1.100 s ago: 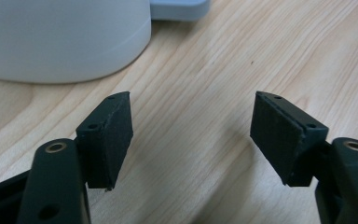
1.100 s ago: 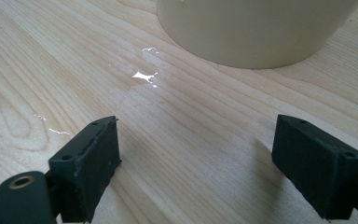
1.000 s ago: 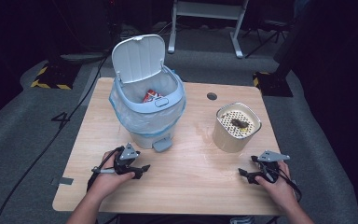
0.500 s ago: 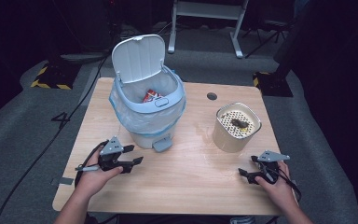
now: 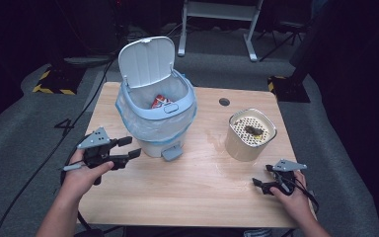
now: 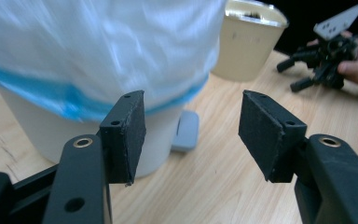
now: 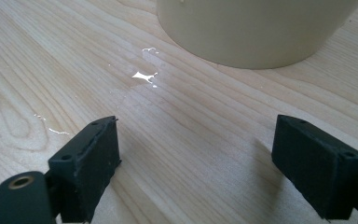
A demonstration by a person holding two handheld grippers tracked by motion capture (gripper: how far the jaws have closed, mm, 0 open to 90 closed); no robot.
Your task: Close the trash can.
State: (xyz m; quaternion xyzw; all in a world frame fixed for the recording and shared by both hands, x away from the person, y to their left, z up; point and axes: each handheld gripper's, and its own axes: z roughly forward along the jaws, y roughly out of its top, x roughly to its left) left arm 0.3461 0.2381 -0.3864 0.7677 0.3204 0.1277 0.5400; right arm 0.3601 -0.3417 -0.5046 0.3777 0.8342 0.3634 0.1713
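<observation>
Pedal bin (image 5: 155, 116) stands at table (image 5: 202, 197) far-left part, lid up, blue-edged liner over rim. Left gripper (image 5: 128, 148) just beside bin's left wall, jaws spread, just been closing, nothing between. Judgement: aim for liner edge, pinch film alone. Right gripper (image 5: 262, 185) spread, empty, near-right corner.

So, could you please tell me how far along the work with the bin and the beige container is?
Done: the pedal bin stands open, lined, with a red wrapper inside. In hand: the left gripper hovers beside the bin, its jaws just closing with nothing between them. Left: the beige container holds dark scraps; the right gripper rests open on the table.
</observation>
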